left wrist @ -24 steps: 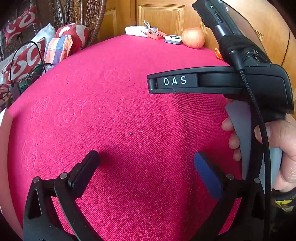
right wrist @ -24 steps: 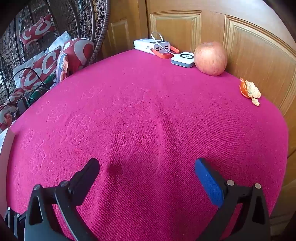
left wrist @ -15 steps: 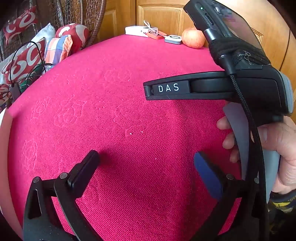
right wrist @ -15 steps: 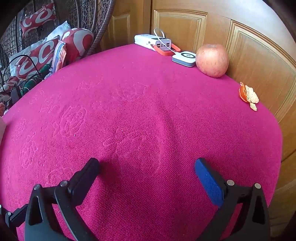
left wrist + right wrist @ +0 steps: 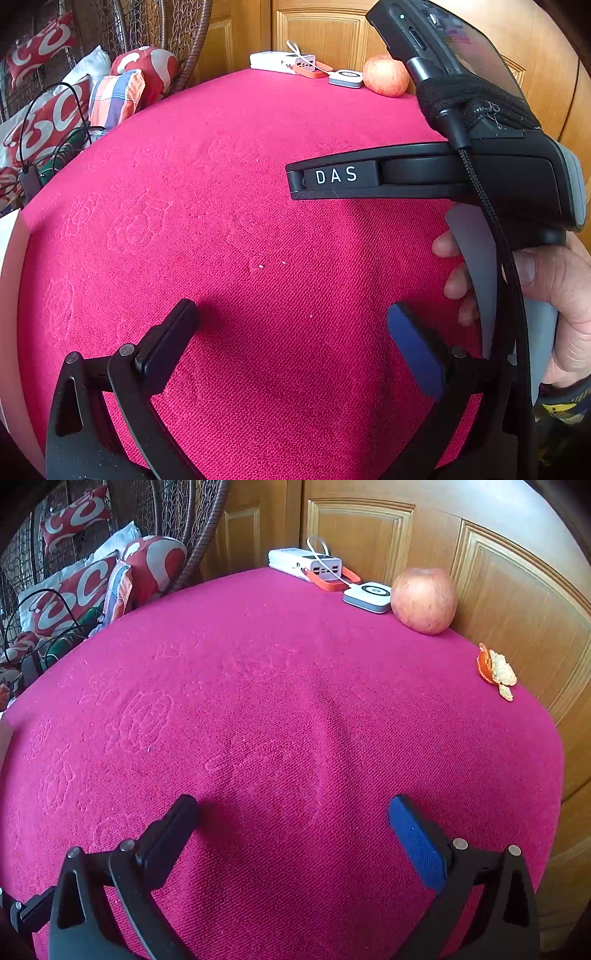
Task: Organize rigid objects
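Note:
An apple [image 5: 423, 600], a small white square charger pad [image 5: 368, 596] and a white power bank [image 5: 304, 564] with an orange strap sit at the far edge of the magenta-covered table [image 5: 258, 709]. They also show in the left wrist view: apple [image 5: 386, 76], pad [image 5: 345, 78], power bank [image 5: 282, 62]. My left gripper [image 5: 291, 332] is open and empty low over the cloth. My right gripper [image 5: 293, 821] is open and empty. The right gripper's body, marked DAS [image 5: 424, 177], shows side-on at the right of the left wrist view, held by a hand.
A piece of orange peel [image 5: 495, 670] lies at the table's right edge. Wooden panelled doors [image 5: 498, 572] stand right behind the table. A wicker chair with red and white cushions [image 5: 74, 594] and cables stands to the left.
The right gripper has moved forward and a little left toward the far objects, which look nearer and larger. The left gripper has stayed nearly still.

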`<state>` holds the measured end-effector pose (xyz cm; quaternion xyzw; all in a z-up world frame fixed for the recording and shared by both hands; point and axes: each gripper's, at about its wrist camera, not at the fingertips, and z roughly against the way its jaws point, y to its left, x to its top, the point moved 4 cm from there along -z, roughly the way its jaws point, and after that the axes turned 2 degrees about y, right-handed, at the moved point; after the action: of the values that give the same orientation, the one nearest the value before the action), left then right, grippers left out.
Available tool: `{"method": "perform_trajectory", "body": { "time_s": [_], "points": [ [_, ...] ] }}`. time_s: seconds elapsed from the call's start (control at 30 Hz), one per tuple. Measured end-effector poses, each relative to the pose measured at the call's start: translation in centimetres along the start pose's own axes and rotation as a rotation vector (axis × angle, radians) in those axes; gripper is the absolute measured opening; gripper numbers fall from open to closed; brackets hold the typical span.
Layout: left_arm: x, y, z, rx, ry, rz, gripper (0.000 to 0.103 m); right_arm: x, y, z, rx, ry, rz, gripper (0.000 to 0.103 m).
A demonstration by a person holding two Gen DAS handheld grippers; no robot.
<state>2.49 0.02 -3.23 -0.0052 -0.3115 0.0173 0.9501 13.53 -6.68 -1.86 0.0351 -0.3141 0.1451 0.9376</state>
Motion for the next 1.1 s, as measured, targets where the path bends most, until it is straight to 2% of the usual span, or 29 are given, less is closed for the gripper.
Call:
{"method": "perform_trajectory", "body": {
  "time_s": [1.1],
  "points": [
    [-0.01,0.04,-0.02,0.000,0.001,0.000,0.103,-0.27,0.11,0.02,-0.002,-0.004,-0.001,0.103]
  ]
}}
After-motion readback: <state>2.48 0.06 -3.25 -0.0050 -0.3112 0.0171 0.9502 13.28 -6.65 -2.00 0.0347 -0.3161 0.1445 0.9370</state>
